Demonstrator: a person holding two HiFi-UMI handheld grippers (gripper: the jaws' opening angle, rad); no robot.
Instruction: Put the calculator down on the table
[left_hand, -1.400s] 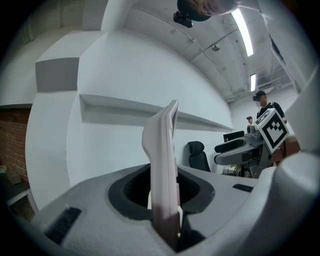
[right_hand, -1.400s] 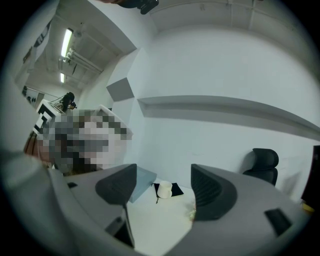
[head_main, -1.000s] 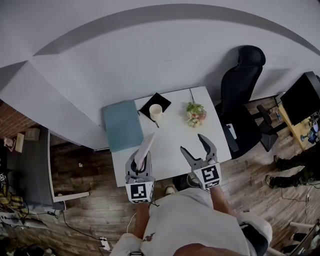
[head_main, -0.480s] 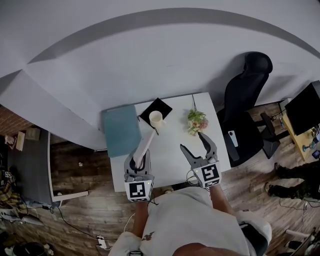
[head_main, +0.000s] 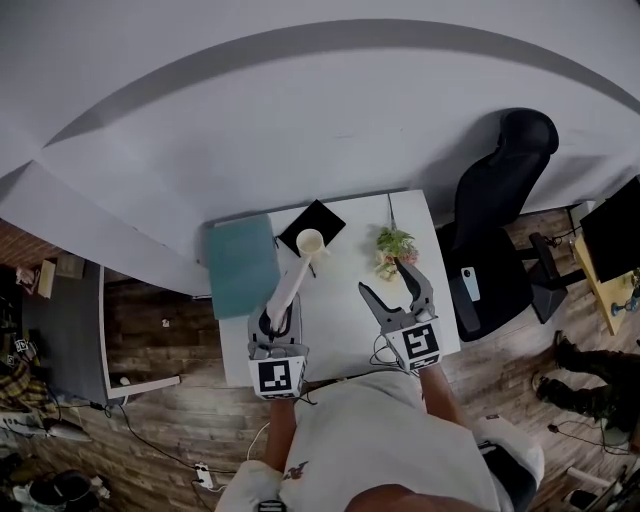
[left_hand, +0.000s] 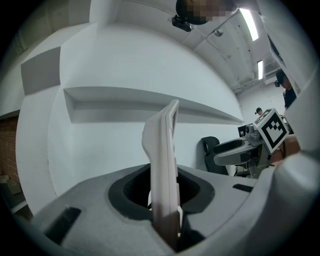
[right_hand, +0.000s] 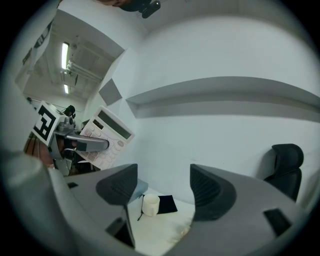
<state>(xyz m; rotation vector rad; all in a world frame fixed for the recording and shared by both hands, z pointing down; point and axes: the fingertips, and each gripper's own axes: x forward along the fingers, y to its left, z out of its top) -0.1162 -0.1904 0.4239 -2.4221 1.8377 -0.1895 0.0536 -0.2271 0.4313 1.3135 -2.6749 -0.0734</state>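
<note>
Fingers (left_hand: 90, 212) of the left gripper (head_main: 279, 322) are clamped as far together as they go on the lower edge of the pale, flat plastic desk calculator (left_hand: 162, 160). It rises edge-on from between them and leans forward past their tips. Pinching only that bottom edge keeps the keys and display clear, and I judge it leaves the far end free to be laid down first.

The calculator is held in the air over the white rectangular table (head_main: 340, 330), not touching it. Beyond the fingertips lie a teal rectangular folder (head_main: 240, 265) and a cream cup (head_main: 310, 241) on a black square mat (head_main: 322, 216).

Fingers (right_hand: 117, 186) of the right gripper (head_main: 388, 288) stand wide apart with nothing between them. A small bunch of flowers (head_main: 393, 245) lies just past their tips. This gripper hovers alongside and seems spare, perhaps ready to steady the calculator.

Bare tabletop beneath and between the two pairs of fingers looks like the natural spot to set it down, short of the clutter ahead.
</note>
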